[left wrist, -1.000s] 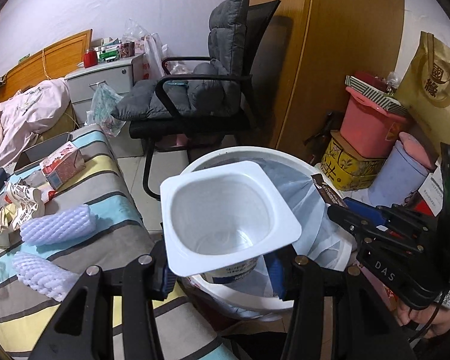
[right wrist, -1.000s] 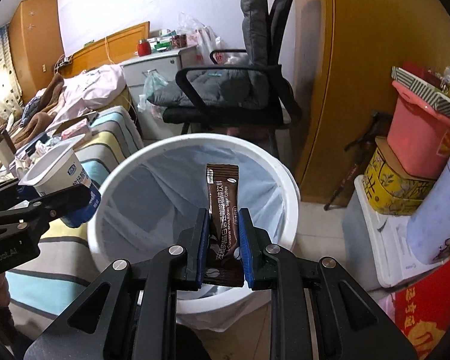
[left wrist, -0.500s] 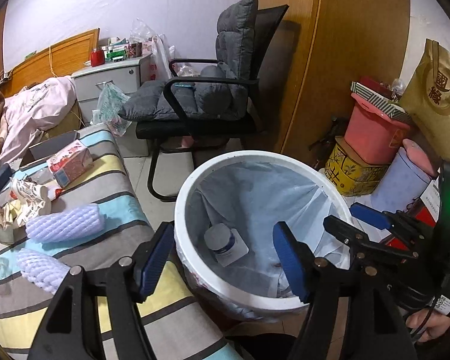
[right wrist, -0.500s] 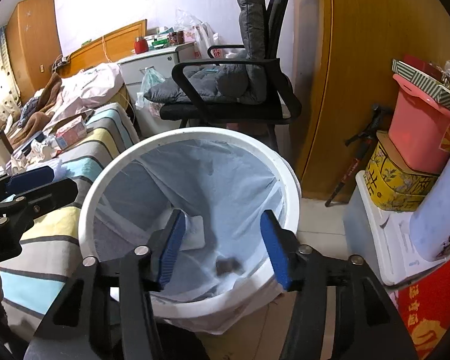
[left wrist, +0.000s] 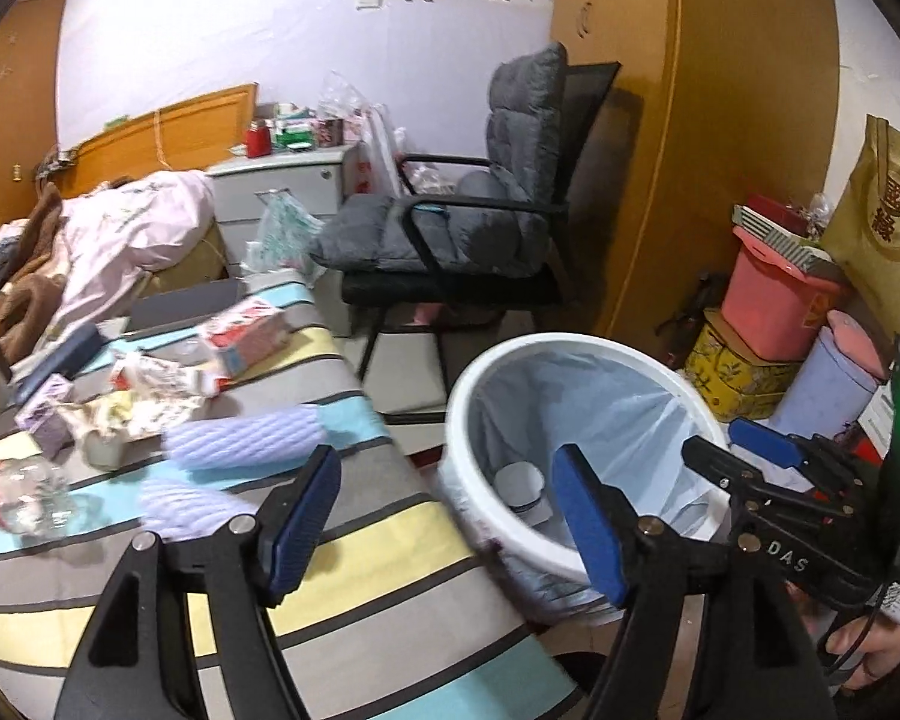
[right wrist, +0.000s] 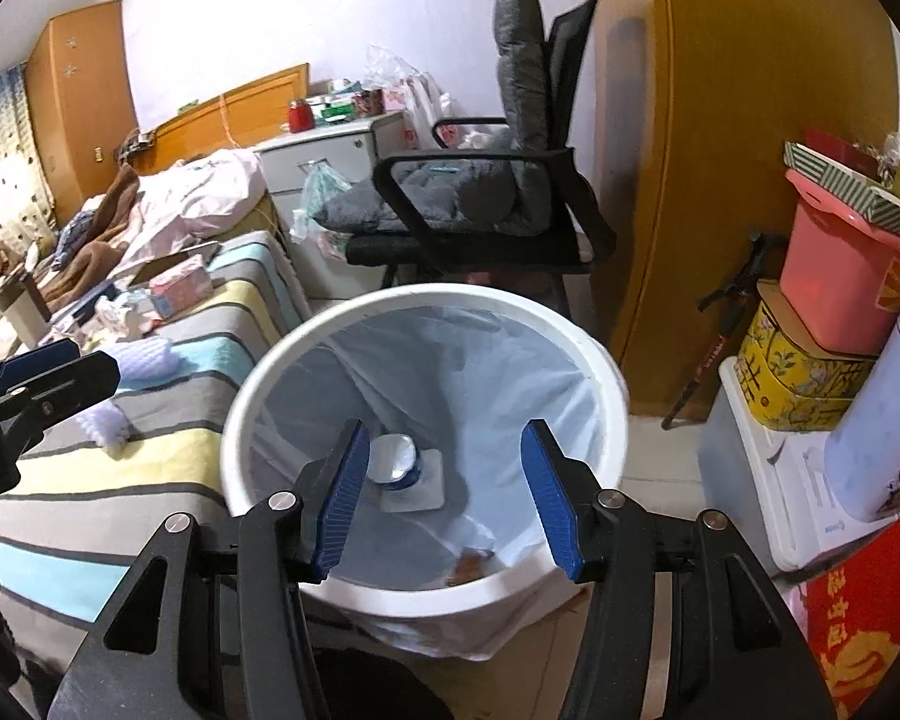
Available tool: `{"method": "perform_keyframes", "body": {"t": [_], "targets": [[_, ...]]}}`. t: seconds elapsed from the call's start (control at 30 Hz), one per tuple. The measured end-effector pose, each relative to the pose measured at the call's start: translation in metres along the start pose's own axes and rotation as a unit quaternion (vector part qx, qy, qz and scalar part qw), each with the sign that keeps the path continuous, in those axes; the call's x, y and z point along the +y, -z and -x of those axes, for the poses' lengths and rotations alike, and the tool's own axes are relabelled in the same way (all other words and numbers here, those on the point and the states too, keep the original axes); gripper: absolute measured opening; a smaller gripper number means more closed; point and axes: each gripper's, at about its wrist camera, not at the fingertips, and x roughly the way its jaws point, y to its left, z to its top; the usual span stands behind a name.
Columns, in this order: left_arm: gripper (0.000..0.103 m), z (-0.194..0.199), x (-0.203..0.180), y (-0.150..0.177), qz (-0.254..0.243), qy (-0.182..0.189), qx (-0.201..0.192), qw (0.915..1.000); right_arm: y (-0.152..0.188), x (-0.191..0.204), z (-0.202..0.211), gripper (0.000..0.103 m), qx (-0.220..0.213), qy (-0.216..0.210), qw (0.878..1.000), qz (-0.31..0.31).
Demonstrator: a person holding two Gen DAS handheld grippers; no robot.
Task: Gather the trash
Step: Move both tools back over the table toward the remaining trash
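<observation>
Soft indoor light; fisheye warp; foreground blur

Both jaws now spread, empty; yogurt cup and brown sachet dropped into trash bin.

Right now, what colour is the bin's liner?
Pale blue liner inside the white bin; clearest in the right wrist view.

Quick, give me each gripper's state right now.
Left gripper: open, holding nothing, over the striped bed edge beside the trash bin.
Right gripper: open, holding nothing, above the bin.
</observation>
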Motion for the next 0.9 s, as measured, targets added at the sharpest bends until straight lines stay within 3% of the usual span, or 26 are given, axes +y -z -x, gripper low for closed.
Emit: {"method": "perform_keyframes", "body": {"t": [0.47,0.9], "targets": [[0.076,0.046,0.078,0.03,0.058,-0.083,-0.014,0.9948,-0.001,0.07,0.007,0.055,-0.02,-0.064,0.996,0.05],[0.077,0.081,0.162,0.054,0.12,-0.154,-0.02,0.9806,-0.003,0.134,-0.004,0.055,-0.014,-0.112,0.988,0.103]]}}
